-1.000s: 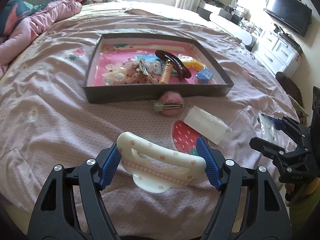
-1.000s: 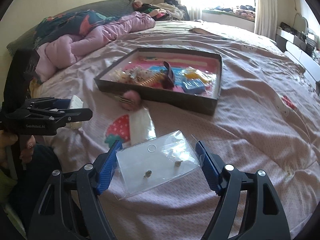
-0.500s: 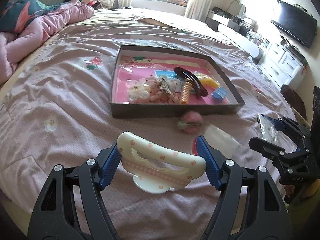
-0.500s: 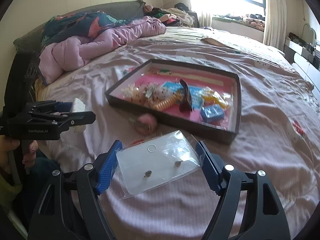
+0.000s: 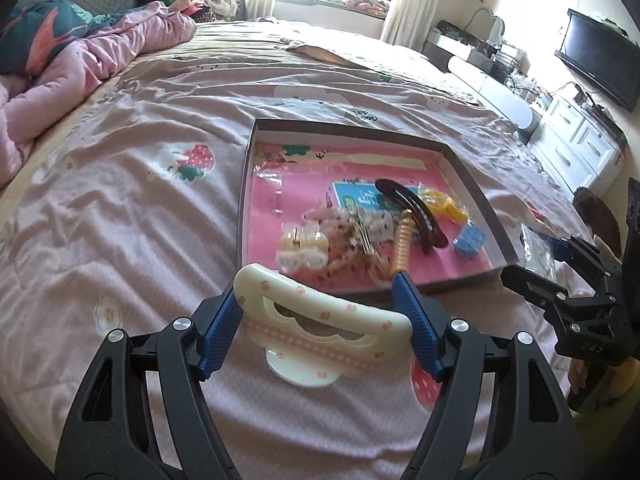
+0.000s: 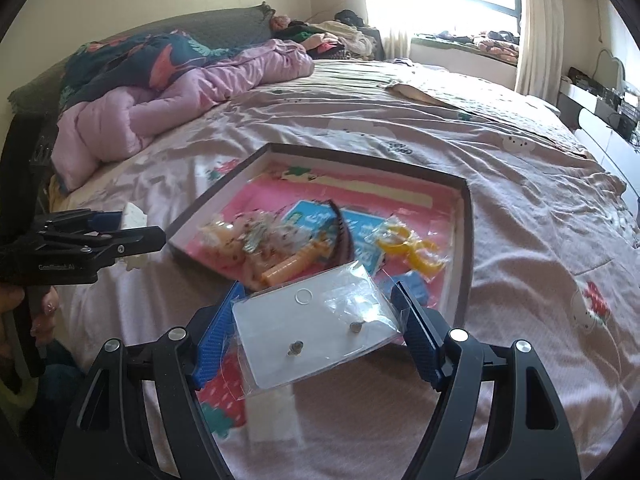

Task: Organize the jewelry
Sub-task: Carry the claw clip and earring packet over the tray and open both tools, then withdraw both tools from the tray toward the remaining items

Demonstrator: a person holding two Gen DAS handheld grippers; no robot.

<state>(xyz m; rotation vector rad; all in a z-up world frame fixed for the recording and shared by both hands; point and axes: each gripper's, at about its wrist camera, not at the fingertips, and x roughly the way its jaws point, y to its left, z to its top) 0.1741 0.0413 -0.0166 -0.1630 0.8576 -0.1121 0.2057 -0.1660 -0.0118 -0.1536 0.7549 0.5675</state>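
My left gripper [image 5: 322,320] is shut on a cream hair claw clip [image 5: 320,322] with small pink dots, held just in front of the near wall of the dark tray [image 5: 245,184]. My right gripper [image 6: 318,328] is shut on a clear plastic bag with two small earrings [image 6: 316,334], held over the tray's [image 6: 466,240] near corner. The tray has a pink floor and holds a dark hair clip [image 5: 416,210], an orange spiral tie [image 5: 402,244], yellow pieces [image 5: 440,204], a blue box [image 5: 469,240] and pale hair accessories [image 5: 304,246].
The tray lies on a pink bedsheet [image 5: 120,220] with strawberry prints. A white packet [image 6: 270,408] lies on the sheet under my right gripper. A pink quilt [image 6: 180,96] is piled at the far left. White drawers [image 5: 580,140] and a TV [image 5: 600,56] stand to the right.
Both grippers have moved forward toward the tray with their items still held. The tray now looks larger and closer, and the pink pompom clip has passed out of view.
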